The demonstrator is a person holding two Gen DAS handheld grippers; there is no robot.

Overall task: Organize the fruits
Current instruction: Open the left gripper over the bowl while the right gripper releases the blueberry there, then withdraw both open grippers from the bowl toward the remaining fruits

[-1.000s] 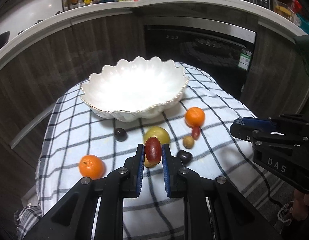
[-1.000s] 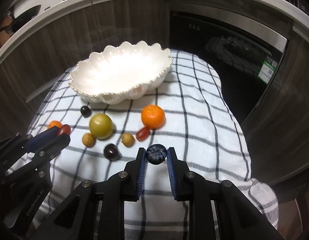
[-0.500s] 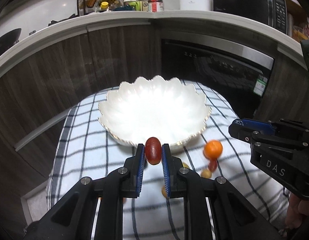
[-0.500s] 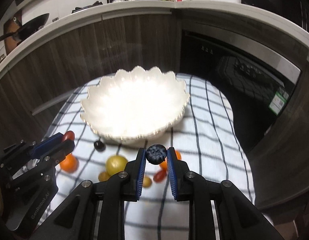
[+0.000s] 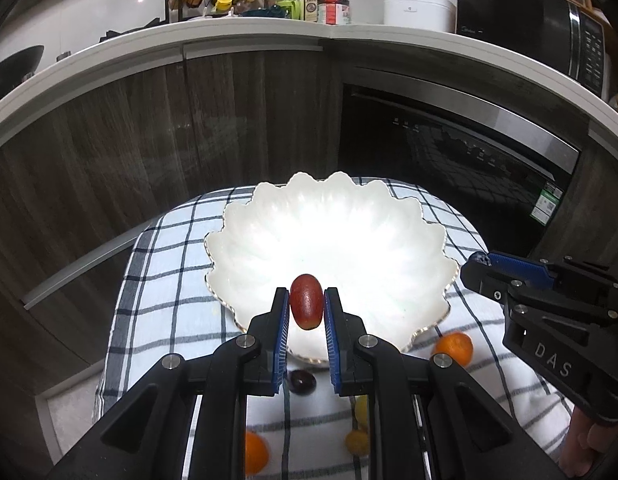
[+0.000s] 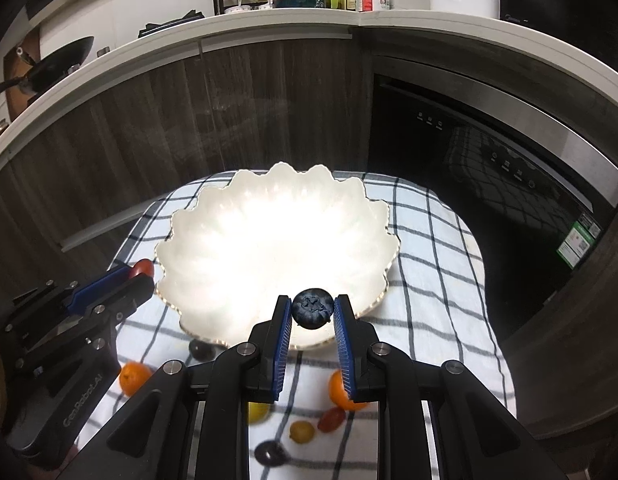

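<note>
Fruits are split between our two tools and the checked cloth [image 5: 157, 280] on the worktop. Our left hand-held gripper [image 5: 307, 308] pinches a red oval fruit [image 5: 306, 301] between its blue pads, at the centre of the left wrist frame, in front of the near rim of the white scalloped bowl [image 5: 269, 232]. Our right hand-held gripper [image 6: 312, 314] pinches a blueberry [image 6: 313, 308] at the centre of its own frame, also before the near rim of the bowl [image 6: 213, 240]. We see nothing lying in the bowl. Low in the right wrist frame, loose on the cloth, lie two oranges [image 6: 131, 378], a small red fruit [image 6: 331, 419], yellow fruits [image 6: 301, 431] and dark ones [image 6: 201, 350], partly hidden behind the fingers.
</note>
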